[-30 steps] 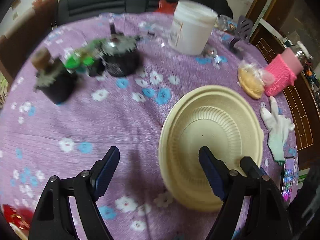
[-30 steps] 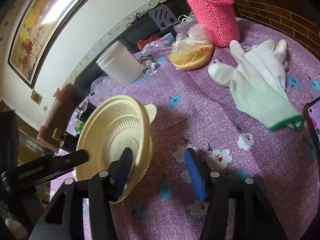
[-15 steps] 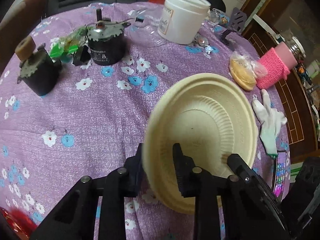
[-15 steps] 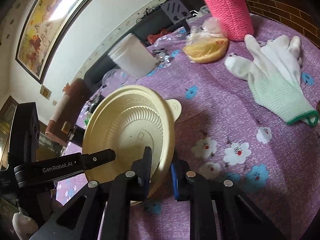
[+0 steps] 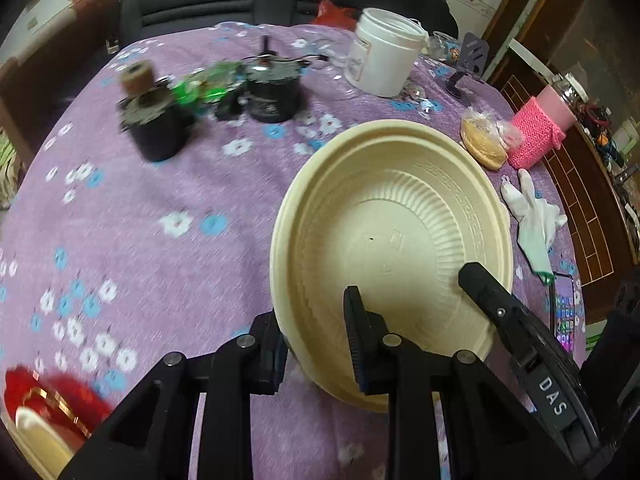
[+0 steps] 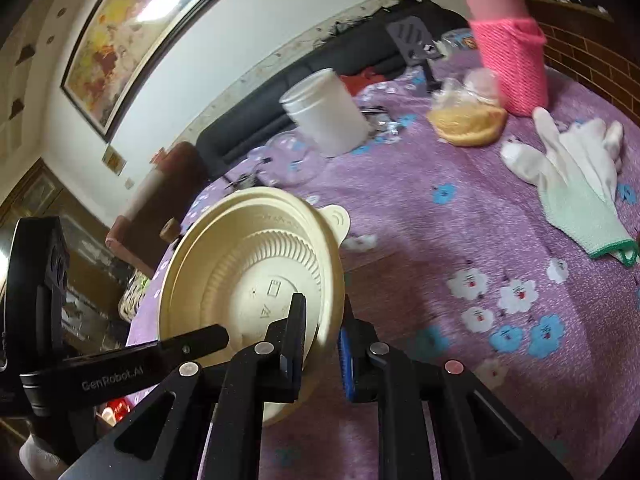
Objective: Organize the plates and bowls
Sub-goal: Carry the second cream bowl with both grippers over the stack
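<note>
A cream ribbed bowl (image 5: 396, 236) is lifted off the purple flowered tablecloth (image 5: 168, 216) and held by both grippers. My left gripper (image 5: 316, 332) is shut on its near left rim, one finger inside and one outside. My right gripper (image 6: 320, 332) is shut on the opposite rim; in the right wrist view the bowl (image 6: 248, 272) stands tilted on edge, its inside facing left. The bowl seems to be two nested pieces, with a small tab (image 6: 338, 218) at the rim.
On the table stand a white tub (image 5: 382, 56), two black pots (image 5: 154, 126) (image 5: 274, 92), a pink knitted cup (image 5: 538, 132), a bagged bun (image 5: 482, 142), a white glove (image 5: 534, 220) and a phone (image 5: 564, 308). A red object (image 5: 52, 396) lies at the near left edge.
Both grippers went from open around the bowl's rim to shut on it. The bowl has been raised and tilted off the table, and the views have shifted slightly.
</note>
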The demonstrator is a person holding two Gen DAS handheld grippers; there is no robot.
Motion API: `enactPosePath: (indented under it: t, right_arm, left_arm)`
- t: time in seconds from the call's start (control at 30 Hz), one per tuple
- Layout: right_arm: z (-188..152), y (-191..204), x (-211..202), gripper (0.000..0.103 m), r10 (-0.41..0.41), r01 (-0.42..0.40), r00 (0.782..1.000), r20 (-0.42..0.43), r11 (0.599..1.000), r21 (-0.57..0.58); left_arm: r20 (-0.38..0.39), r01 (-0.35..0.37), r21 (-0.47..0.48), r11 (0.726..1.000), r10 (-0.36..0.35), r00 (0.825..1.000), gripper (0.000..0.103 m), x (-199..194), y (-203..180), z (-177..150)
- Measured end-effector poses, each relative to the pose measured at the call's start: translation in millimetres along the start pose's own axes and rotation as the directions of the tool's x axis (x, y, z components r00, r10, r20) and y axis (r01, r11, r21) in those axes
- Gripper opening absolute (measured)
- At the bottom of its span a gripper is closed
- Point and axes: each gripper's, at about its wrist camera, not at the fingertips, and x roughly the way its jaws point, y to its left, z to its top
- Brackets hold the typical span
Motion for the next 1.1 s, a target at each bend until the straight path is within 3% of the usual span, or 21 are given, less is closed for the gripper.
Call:
enactPosePath:
  t: [0.3, 0.57, 0.97, 1.1]
  right_arm:
    - [-30, 49, -31, 0.016, -0.007, 0.006, 1.0, -0.013, 0.994, -0.11]
    - [-63, 71, -74, 0.016, 0.02, -0.022, 1.0, -0.021, 0.994, -0.109]
    - [-115, 148, -99, 0.016, 0.075, -0.083, 0.996, -0.045, 0.972, -0.222]
    - [-124, 177, -98, 0.016, 0.107, -0.12, 0.992, -0.064, 0.959, -0.258]
  left_arm:
    - [0.05, 0.038, 0.001, 0.999, -0.038, 0.998, 0.025, -57, 22, -47]
    - [0.124, 0.074, 0.044, 0.996, -0.079, 0.989, 0.025, -105, 33, -104]
    - [0.248, 0.103, -0.084, 0.991, -0.079, 0.966, 0.025, -161, 104, -174]
    - [0.277, 0.079, -0.144, 0.986, -0.036, 0.96, 0.025, -176, 133, -191]
